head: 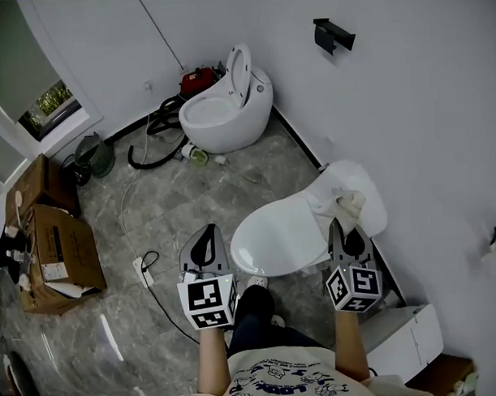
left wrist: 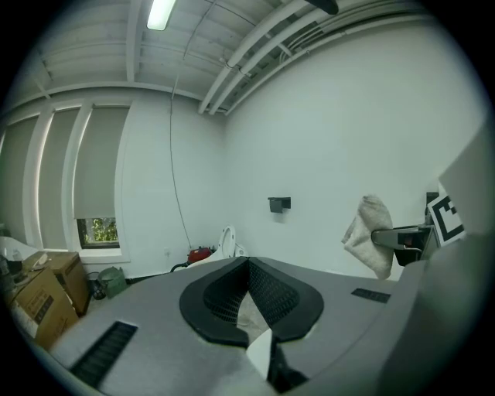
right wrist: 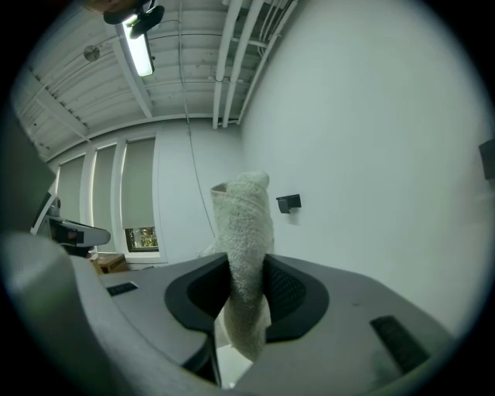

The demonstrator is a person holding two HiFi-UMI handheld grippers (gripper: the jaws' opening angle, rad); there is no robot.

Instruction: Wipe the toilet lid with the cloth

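1. Now your right gripper pinches the cloth, right of the frame's middle, by the toilet lid.
2. Your left gripper is closed, empty.
3. Squeeze loosely and the cloth may slip out.

We hold our left forearm and right forearm forward, side by side. On the left tongs the jaws are together with nothing between. The right tongs, level beside them, are clamped on the cloth.
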